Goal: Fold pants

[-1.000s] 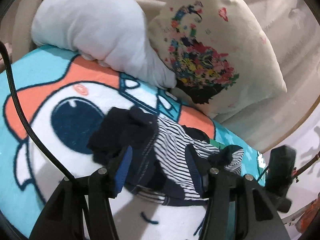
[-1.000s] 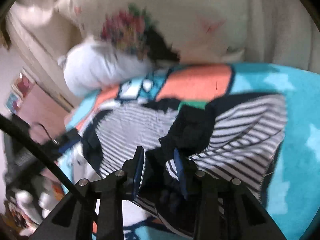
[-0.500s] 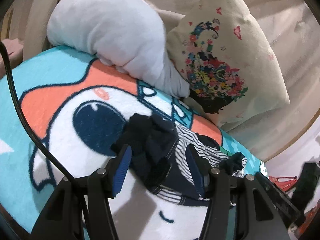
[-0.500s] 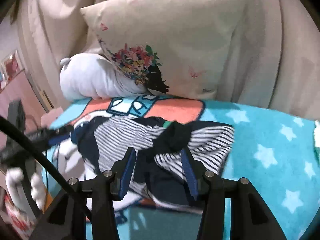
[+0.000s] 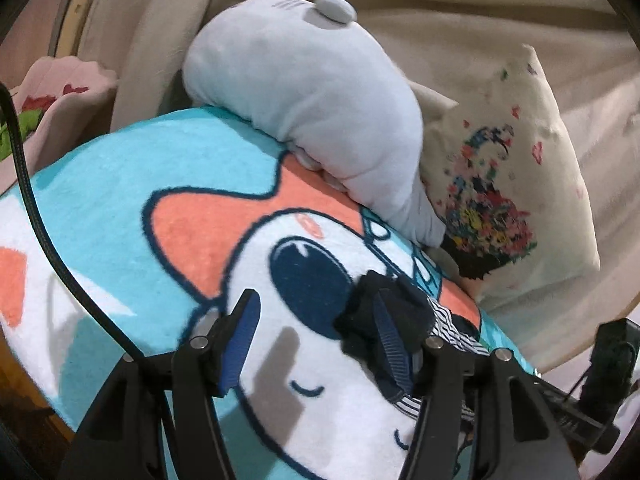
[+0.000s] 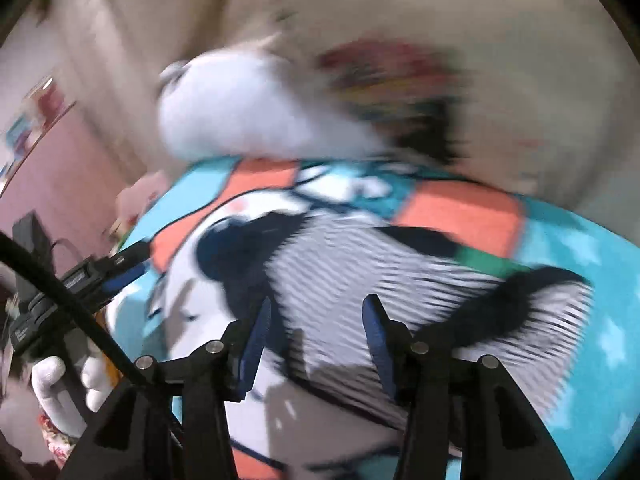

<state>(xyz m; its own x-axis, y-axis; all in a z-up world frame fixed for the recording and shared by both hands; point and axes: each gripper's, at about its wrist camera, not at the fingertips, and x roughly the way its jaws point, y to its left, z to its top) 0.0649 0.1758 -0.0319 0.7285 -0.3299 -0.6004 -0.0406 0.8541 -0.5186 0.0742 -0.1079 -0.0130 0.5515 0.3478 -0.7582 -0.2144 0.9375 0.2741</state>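
Note:
The navy and white striped pants (image 6: 360,284) lie in a folded heap on the cartoon blanket (image 6: 580,280). In the left wrist view only their navy end (image 5: 384,320) shows, behind the right finger. My left gripper (image 5: 316,344) is open and empty, over the blanket just left of the pants. My right gripper (image 6: 316,340) is open and empty, its fingers above the near edge of the pants. The right wrist view is blurred by motion. The left gripper also shows at the left edge of the right wrist view (image 6: 120,268), held by a white-gloved hand.
A grey plush pillow (image 5: 312,92) and a cream floral cushion (image 5: 512,184) lean on beige curtains at the blanket's far side. A pink object (image 5: 60,96) stands at the far left. The other gripper's body (image 5: 608,364) shows at the right edge.
Both grippers have opened wider and pulled back from the pants. The left gripper has swung left, so the pants sit behind its right finger. The right view is now blurred.

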